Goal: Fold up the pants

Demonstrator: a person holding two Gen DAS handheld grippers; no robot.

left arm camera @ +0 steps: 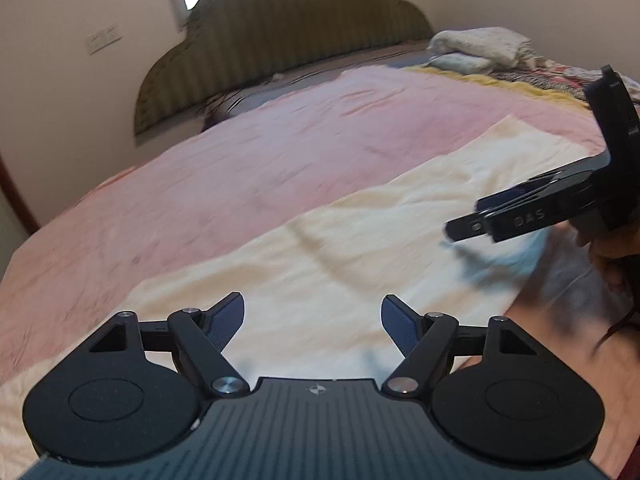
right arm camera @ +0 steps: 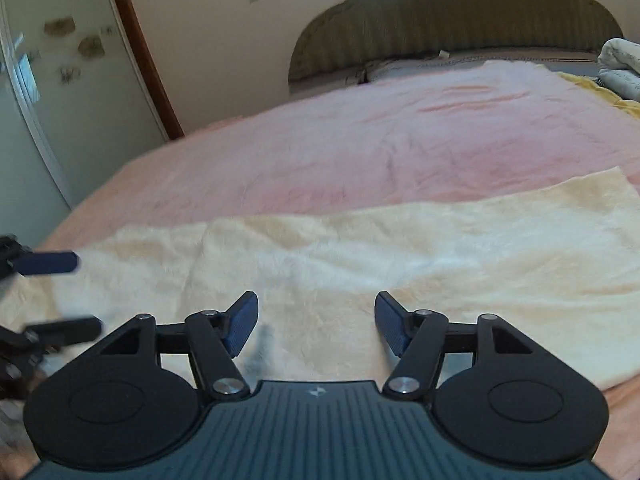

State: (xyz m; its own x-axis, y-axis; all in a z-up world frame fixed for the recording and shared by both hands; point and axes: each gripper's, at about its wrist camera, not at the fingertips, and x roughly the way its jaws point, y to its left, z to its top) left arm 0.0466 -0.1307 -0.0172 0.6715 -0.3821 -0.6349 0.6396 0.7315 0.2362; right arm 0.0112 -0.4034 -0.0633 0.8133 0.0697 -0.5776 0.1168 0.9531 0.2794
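Observation:
Cream fleecy pants point(left arm camera: 360, 240) lie flat and stretched out across a pink bedspread point(left arm camera: 240, 152); they also show in the right wrist view point(right arm camera: 400, 256). My left gripper point(left arm camera: 312, 320) is open and empty, just above the pants' near edge. My right gripper point(right arm camera: 316, 320) is open and empty above the pants. The right gripper shows from the side in the left wrist view point(left arm camera: 480, 224), low over the pants. The left gripper's fingers point(right arm camera: 52, 262) show at the left edge of the right wrist view.
A padded olive headboard point(left arm camera: 288, 36) stands at the far end of the bed. Folded bedding point(left arm camera: 480, 46) is piled at the far right. A wardrobe door point(right arm camera: 48, 92) and wooden frame stand to the left of the bed.

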